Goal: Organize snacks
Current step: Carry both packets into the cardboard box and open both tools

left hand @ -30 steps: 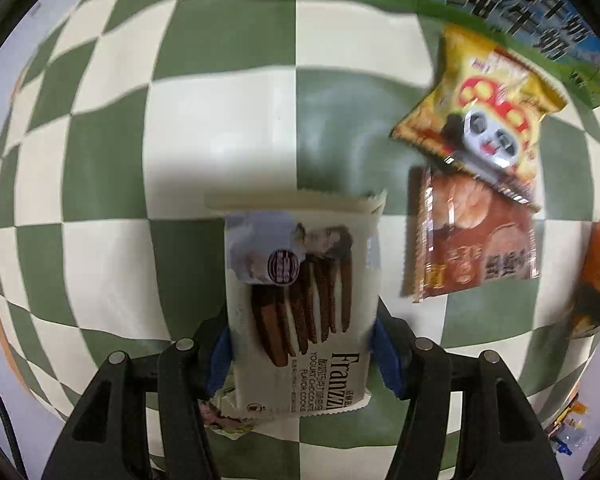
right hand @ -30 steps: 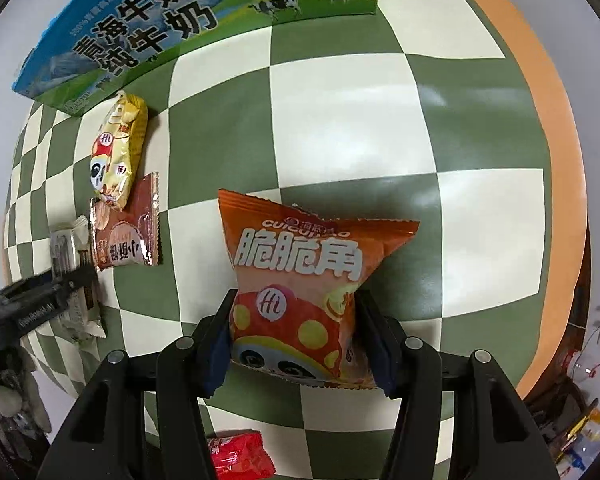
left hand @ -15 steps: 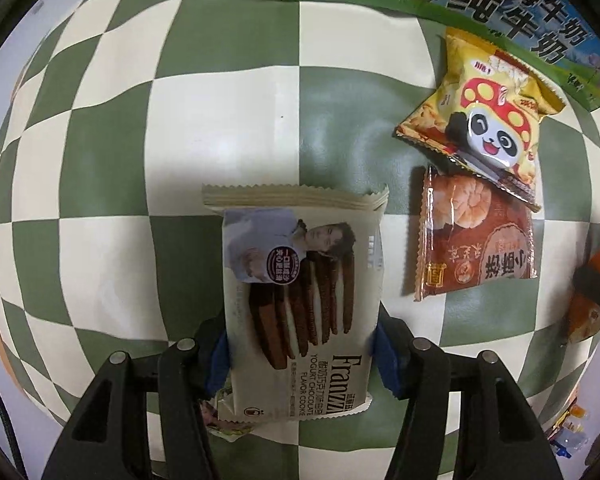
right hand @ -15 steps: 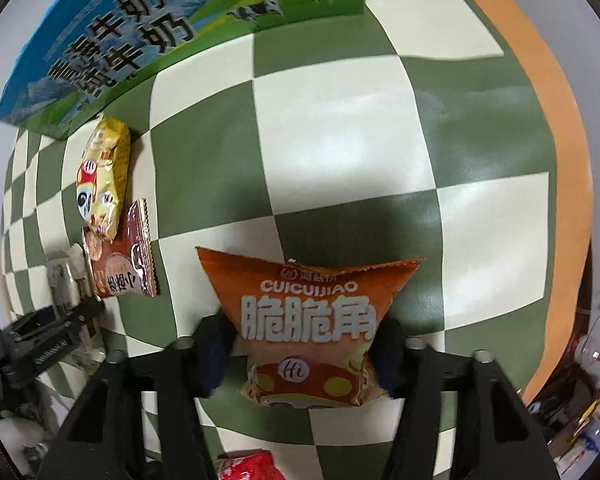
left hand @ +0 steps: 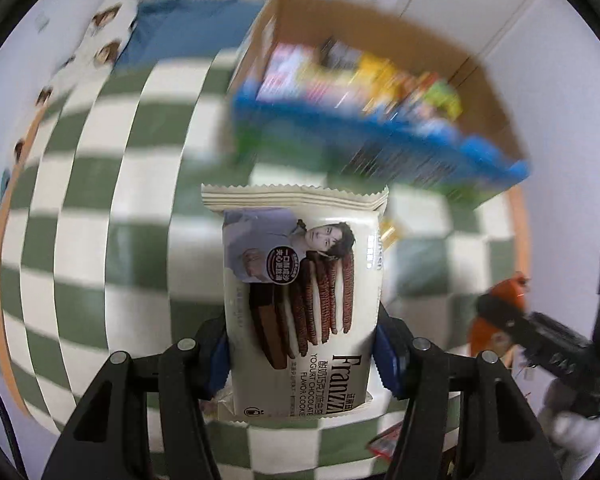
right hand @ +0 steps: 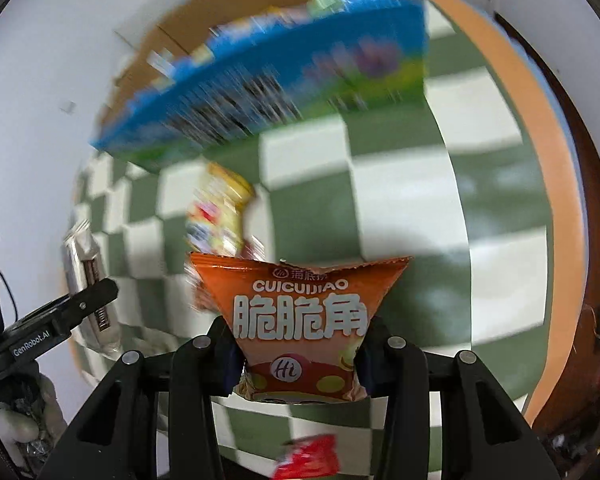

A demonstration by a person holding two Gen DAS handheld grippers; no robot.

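Note:
My left gripper (left hand: 302,356) is shut on a cream Franzzi chocolate cookie pack (left hand: 300,300) and holds it above the green-and-white checked table (left hand: 100,208). My right gripper (right hand: 300,356) is shut on an orange CUICUIJIAO chip bag (right hand: 300,312), also lifted. A blue-and-green milk carton box (left hand: 364,136) with several snacks inside stands at the back; it also shows in the right wrist view (right hand: 268,80). The right gripper with the orange bag (left hand: 504,308) shows at the right of the left wrist view; the left gripper with the cookie pack (right hand: 88,276) shows at the left of the right wrist view.
A yellow panda snack bag (right hand: 220,212) lies on the table in front of the box. A red packet (right hand: 312,456) lies near the front edge. The table has an orange rim (right hand: 540,128). A white wall stands behind the box.
Both grippers have lifted their packs off the table and tilted up toward the box. The box's open top with snacks inside is now in view. The view is motion-blurred.

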